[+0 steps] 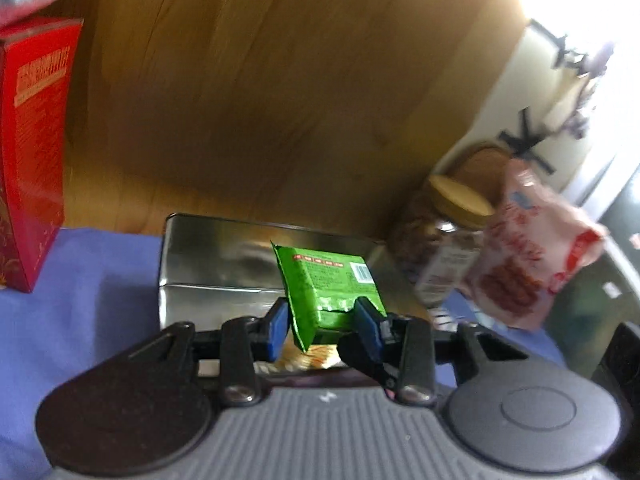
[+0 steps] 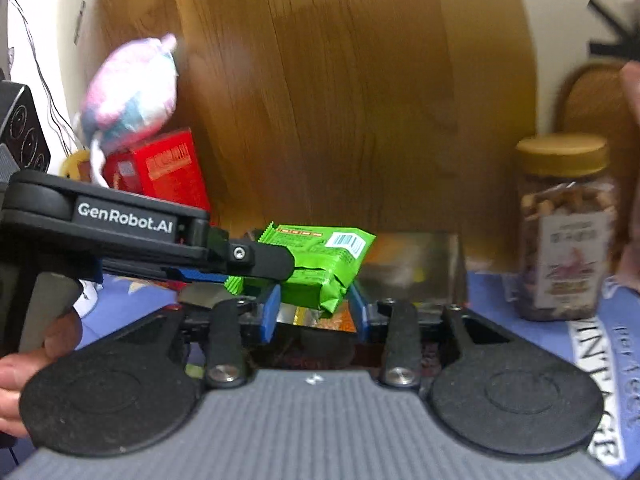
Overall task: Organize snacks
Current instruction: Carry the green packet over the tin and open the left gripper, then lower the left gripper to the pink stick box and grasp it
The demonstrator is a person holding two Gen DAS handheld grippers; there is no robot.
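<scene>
While the left gripper (image 1: 322,322) pinches the green snack packet (image 1: 328,280) over the open metal tin (image 1: 208,256), the right gripper (image 2: 316,312) sits just under it, jaws apart, touching nothing. Looks like it's lined up for dropping in with the other snacks.

Shiny metal tin (image 1: 208,264), wood backdrop (image 1: 280,80)

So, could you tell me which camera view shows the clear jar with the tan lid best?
The right wrist view: the clear jar with the tan lid stands upright and whole, label facing the camera. In the left wrist view the same jar is tilted by the lens, blurred and partly covered by a pink snack bag.
</scene>
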